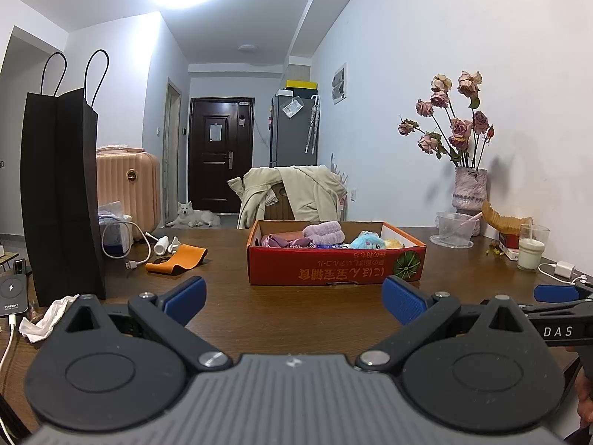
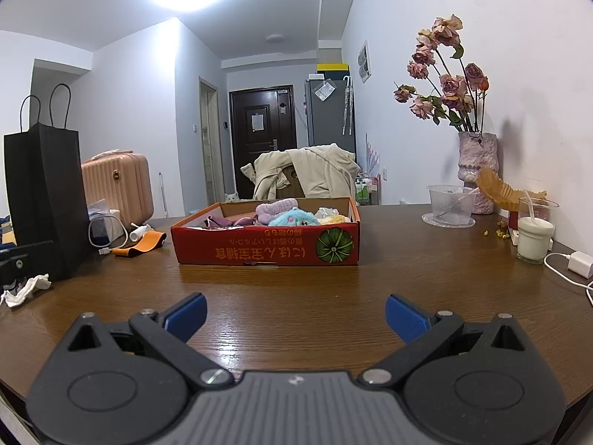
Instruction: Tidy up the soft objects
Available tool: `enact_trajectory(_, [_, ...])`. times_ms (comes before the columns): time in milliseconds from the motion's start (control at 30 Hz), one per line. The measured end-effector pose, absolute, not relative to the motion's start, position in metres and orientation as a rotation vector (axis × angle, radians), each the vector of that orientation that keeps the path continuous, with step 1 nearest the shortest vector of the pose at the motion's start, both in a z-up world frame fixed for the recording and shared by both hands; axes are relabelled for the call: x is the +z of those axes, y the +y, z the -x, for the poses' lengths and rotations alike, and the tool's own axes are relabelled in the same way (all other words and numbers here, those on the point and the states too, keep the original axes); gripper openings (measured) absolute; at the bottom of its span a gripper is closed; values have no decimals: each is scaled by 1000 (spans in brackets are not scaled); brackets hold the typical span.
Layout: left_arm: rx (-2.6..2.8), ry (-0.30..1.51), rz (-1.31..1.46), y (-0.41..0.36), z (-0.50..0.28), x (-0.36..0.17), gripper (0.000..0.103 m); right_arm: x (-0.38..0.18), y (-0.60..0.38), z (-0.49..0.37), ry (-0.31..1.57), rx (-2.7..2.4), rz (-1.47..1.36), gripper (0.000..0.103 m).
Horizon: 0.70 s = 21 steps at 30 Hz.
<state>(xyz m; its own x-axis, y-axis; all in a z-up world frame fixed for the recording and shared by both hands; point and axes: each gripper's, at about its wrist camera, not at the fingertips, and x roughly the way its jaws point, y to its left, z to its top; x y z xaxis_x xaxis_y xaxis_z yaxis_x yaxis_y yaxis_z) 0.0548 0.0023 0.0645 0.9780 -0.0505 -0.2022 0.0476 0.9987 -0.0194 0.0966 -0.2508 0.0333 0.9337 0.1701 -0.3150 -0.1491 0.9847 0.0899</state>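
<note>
A red cardboard box [image 1: 333,265] [image 2: 267,250] stands on the wooden table [image 1: 229,304] [image 2: 333,296]. It holds several soft things: a purple fluffy item [image 1: 324,231] [image 2: 274,207], a blue plush toy [image 1: 367,241] [image 2: 296,218], a yellow plush [image 2: 333,218] and dark purple cloth [image 1: 276,241] [image 2: 218,222]. My left gripper [image 1: 294,298] is open and empty in front of the box. My right gripper [image 2: 296,315] is open and empty too; its blue fingertip [image 1: 556,293] shows at the right of the left wrist view.
A tall black paper bag [image 1: 61,193] [image 2: 44,200] stands at the left, with a crumpled tissue [image 1: 46,319] [image 2: 26,289], a power bank [image 1: 13,293], cables and an orange strap [image 1: 178,257] [image 2: 142,244] nearby. At the right stand a flower vase [image 1: 469,189] [image 2: 476,167], a plastic cup [image 1: 456,228] [image 2: 450,204], a milk glass [image 1: 532,246] [image 2: 533,233] and a charger [image 2: 580,263].
</note>
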Motion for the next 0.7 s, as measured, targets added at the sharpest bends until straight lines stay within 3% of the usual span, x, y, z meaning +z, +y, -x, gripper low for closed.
enact_trajectory(700, [-42, 165, 20, 3, -51, 73, 103, 37, -246, -92, 281, 163, -46, 103])
